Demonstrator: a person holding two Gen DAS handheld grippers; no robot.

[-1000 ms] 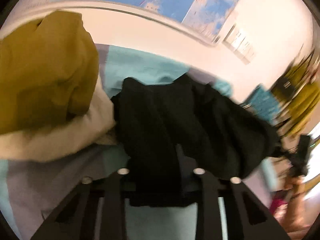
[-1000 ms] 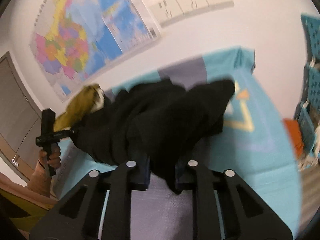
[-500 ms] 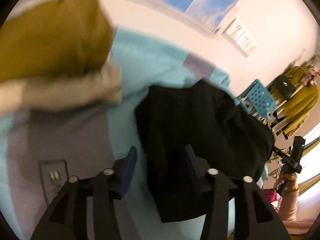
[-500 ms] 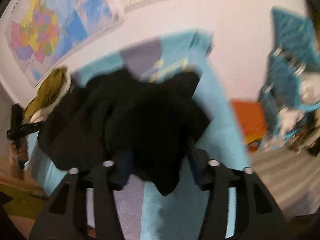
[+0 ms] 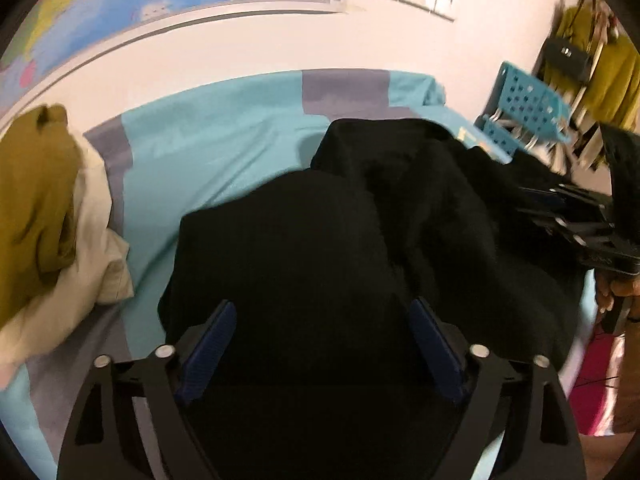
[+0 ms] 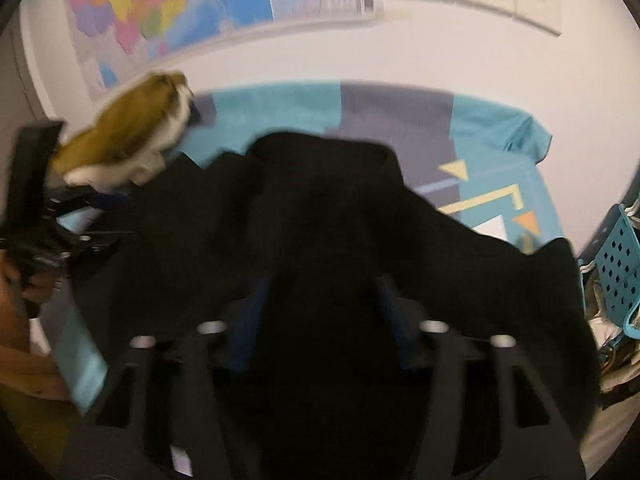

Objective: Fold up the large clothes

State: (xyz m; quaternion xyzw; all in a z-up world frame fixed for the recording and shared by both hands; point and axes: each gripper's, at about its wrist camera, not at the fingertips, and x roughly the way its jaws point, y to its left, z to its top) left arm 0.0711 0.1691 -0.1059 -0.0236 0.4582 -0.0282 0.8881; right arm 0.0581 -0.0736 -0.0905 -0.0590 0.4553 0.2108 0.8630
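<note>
Black garment [image 5: 320, 240] lies between opening left jaws, closing right jaws; yellow triangles [image 6: 454, 170] show rightward only.

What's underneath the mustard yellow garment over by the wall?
The mustard garment lies on a cream garment, which rests on the teal and grey cover. Anything else beneath that pile is hidden.
</note>
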